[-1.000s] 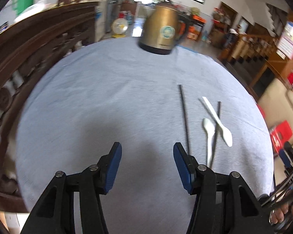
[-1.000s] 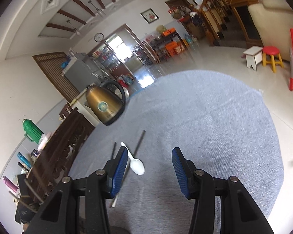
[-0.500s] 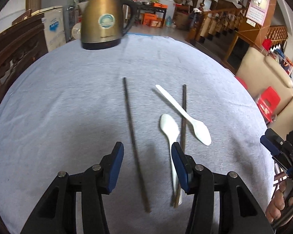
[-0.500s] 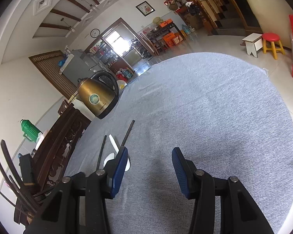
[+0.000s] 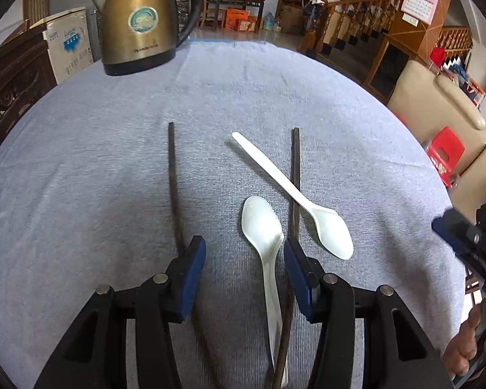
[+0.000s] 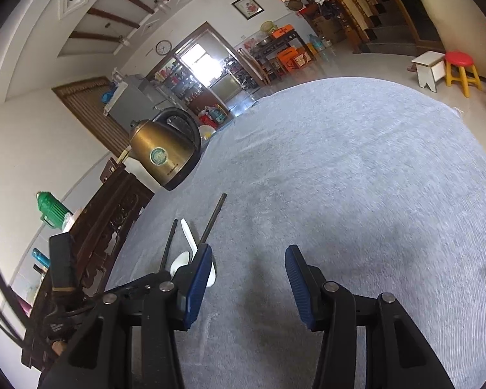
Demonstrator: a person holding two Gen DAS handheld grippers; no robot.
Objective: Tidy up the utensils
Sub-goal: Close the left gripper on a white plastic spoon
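- The round table (image 5: 81, 168), under a grey cloth, carries every utensil; one brass kettle (image 5: 139, 19) stands at its far edge, well apart from them.
- The left gripper (image 5: 244, 259) hovers low with its jaws apart, straddling the near spoon (image 5: 262, 223); the likely step is grasping it. Judged best: descend straight, close on the handle rather than the bowl, and keep the right finger off the neighbouring chopstick.
- The right gripper (image 6: 248, 267) waits over bare cloth, jaws apart and empty.
- Two dark chopsticks: the left chopstick (image 5: 173, 175) lies alone; the right chopstick (image 5: 295, 181) lies under the second spoon (image 5: 295, 191).
- Two white spoons, counted.
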